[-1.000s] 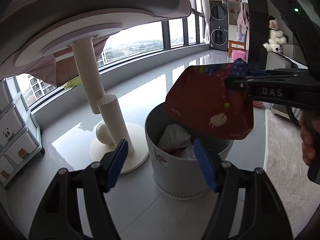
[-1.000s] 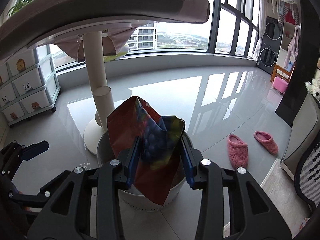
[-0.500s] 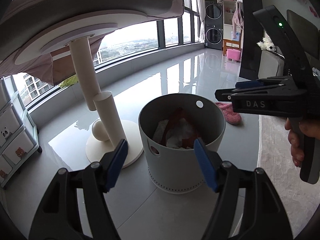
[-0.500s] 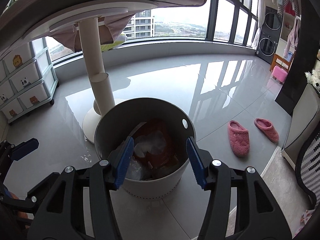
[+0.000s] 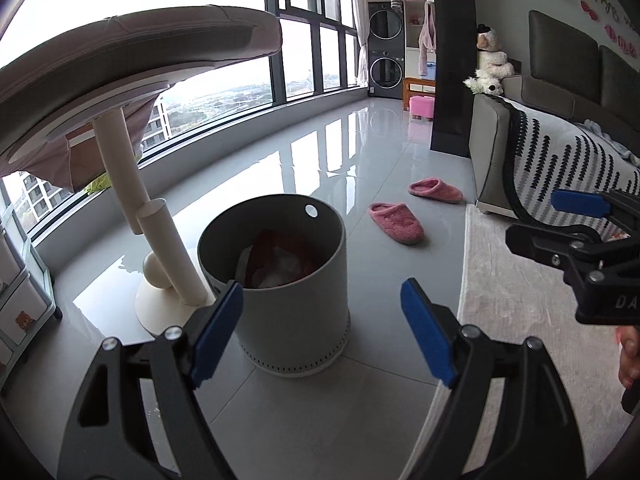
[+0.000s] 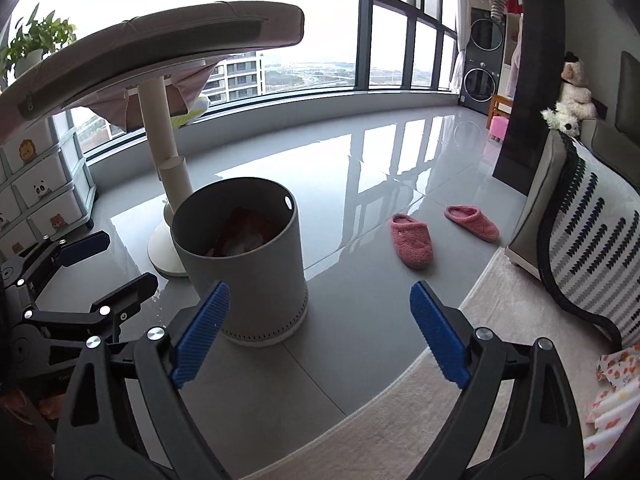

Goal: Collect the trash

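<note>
Premises: a home living room. Beside the sofa (image 5: 552,128) lie pink slippers (image 5: 396,222). Beyond it, stacked laundry machines (image 5: 385,52) and soft toys (image 5: 490,66).

**Open gripper above a grey floor with a bin**

The right gripper (image 6: 320,330) is in the foreground with its two blue pads (image 6: 200,334) spread wide and nothing between them. Behind the left pad stands a round grey trash bin (image 6: 244,264) on the glossy tiled floor (image 6: 360,184). Inside the bin there is a red wrapper (image 6: 250,222) and some white crumpled trash. Just behind the bin is the white pedestal of a table (image 6: 164,136). The left gripper (image 6: 88,272) shows at the left edge, also parted. Two pink slippers (image 6: 412,240) lie on the floor right of the bin, near a sofa with a patterned blanket (image 6: 588,240). A pale rug (image 6: 460,360) lies under the right pad.
</note>
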Demonstrator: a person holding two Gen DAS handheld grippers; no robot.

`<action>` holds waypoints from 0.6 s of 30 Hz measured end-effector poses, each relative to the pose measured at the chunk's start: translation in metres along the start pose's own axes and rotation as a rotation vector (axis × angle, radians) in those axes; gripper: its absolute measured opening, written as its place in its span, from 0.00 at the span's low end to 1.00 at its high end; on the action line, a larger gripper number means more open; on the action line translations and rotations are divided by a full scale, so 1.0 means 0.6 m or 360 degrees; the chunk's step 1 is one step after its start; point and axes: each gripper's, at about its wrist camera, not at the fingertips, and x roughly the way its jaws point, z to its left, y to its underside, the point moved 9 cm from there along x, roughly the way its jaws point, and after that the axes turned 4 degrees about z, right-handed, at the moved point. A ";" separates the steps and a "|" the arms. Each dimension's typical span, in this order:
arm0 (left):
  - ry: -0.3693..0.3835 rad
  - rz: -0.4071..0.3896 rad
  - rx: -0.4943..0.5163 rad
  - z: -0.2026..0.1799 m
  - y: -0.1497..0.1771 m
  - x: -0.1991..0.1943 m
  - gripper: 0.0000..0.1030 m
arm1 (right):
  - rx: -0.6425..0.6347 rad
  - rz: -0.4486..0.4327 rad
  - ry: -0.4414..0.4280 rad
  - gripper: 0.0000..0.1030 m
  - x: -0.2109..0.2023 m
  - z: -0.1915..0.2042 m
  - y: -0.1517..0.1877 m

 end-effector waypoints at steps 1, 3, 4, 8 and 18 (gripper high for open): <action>0.0031 0.0006 0.0019 -0.022 0.005 -0.005 0.80 | 0.0033 0.0002 0.0035 0.91 -0.020 -0.020 0.019; 0.0072 0.0024 0.0060 -0.065 0.019 -0.015 0.80 | 0.0105 0.0008 0.0103 0.93 -0.061 -0.061 0.064; 0.0084 0.0038 0.0079 -0.086 0.027 -0.019 0.80 | 0.0141 0.0018 0.0136 0.93 -0.078 -0.081 0.088; 0.0154 0.0105 0.0135 -0.168 0.063 -0.036 0.80 | 0.0287 0.0064 0.0286 0.93 -0.149 -0.159 0.186; 0.0288 0.0214 0.0307 -0.373 0.140 -0.105 0.83 | 0.0607 0.0266 0.0537 0.93 -0.305 -0.289 0.418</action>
